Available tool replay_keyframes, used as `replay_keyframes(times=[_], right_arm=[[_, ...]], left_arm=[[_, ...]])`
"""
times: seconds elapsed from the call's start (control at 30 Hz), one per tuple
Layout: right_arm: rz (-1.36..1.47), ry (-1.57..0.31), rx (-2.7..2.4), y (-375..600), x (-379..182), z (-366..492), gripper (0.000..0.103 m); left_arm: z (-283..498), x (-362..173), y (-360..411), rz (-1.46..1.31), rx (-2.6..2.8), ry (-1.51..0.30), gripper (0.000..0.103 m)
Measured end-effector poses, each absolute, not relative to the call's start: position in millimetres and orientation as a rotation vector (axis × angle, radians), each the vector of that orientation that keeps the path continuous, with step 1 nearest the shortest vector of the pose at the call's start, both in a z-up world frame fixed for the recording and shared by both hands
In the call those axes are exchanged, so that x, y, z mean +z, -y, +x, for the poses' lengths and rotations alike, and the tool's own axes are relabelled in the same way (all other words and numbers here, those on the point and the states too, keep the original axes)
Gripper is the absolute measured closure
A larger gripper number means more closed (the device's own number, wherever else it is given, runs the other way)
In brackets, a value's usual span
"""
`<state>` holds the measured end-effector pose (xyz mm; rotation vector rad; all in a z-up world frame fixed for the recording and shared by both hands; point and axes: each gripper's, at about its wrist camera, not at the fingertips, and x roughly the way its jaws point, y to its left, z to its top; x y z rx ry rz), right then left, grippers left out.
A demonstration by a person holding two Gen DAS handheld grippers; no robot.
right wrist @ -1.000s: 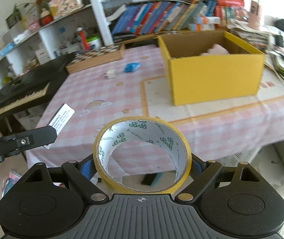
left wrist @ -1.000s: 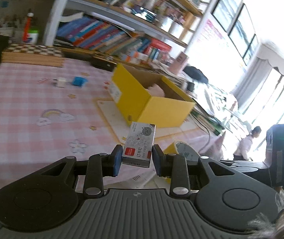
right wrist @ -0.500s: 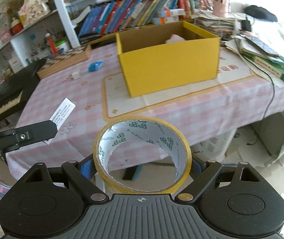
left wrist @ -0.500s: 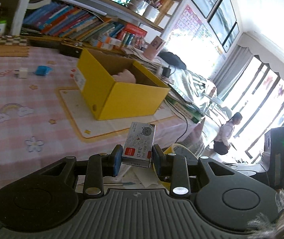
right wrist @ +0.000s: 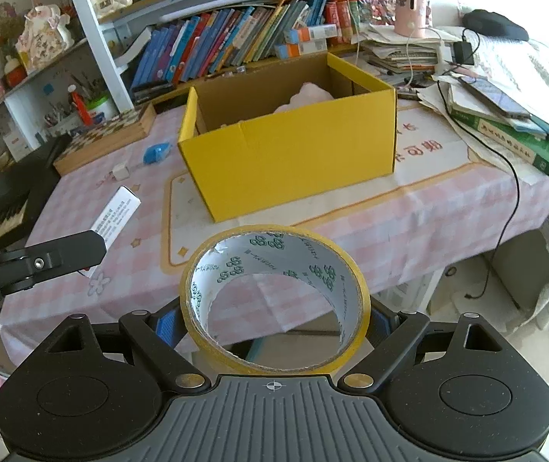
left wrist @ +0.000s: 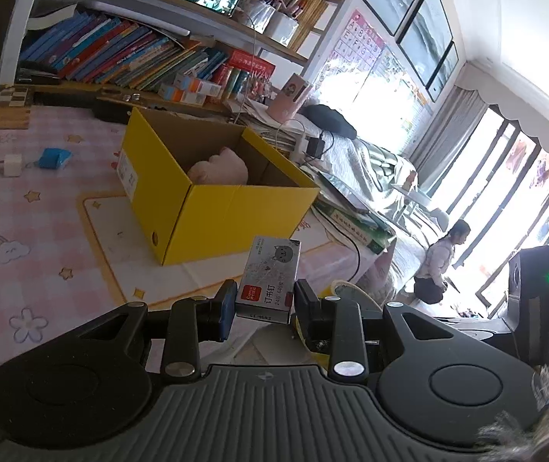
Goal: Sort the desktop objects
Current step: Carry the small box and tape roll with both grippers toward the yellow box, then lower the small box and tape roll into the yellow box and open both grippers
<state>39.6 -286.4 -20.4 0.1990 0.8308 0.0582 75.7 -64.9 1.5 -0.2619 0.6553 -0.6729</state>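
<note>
A: Item one, nearest the lens?
B: Left gripper (left wrist: 263, 306), fingers pinching a staple box (left wrist: 270, 279) by its lower end; box upright, tilted toward 1 o'clock, cat print on its upper face. It hangs off the bench's near edge.

A: Item two?
B: Right gripper (right wrist: 274, 323), fingers spread wide and pressing on a roll of yellow tape (right wrist: 274, 300) from both sides, the roll's hole facing the lens (green logos printed inside the core). It also sits short of the bench edge.

A: Beyond those?
B: Bench (right wrist: 409, 223) under a pink checked cloth with stars and rainbows. A pale mat with an orange border (right wrist: 182, 231) lies on it, and a yellow cardboard box (right wrist: 293, 158) stands on the mat, open at the top, at 12 o'clock from the right gripper.

A: Contents of the box?
B: One pale pink soft item (right wrist: 309, 98) against the far wall.

A: Loose pieces?
B: Small white cube (left wrist: 12, 164) and blue object (left wrist: 54, 158), just beside each other, at 10 o'clock in the left wrist view, well apart from the box.

A: Farthest entries?
B: Chessboard case (right wrist: 108, 140) at the bench's back, then bookshelves (right wrist: 235, 38).
</note>
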Motion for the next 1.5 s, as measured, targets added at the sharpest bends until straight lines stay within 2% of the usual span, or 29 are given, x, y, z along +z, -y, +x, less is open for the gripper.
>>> replay_keyframes(times=[0.43,1.03,1.27,1.5], right_arm=[[0.192,-0.808,0.100,326.8,-15.7,82.4,0.013],[0.089,-0.603,0.317,360.5,28.5,184.5,0.013],[-0.011,-0.635,0.425,352.7,18.1,235.0,0.013],[-0.111,-0.739,0.510,339.6,-9.7,272.4,0.013]], left_arm=[[113.2,11.1,110.9,-0.255,-0.642,-0.624,0.073],[173.6,51.6,147.8,-0.257,-0.475,-0.468,0.073],[214.6,53.0,165.4,-0.207,-0.430,-0.478,0.073],[249.5,24.5,180.6,-0.153,-0.387,-0.572,0.073]])
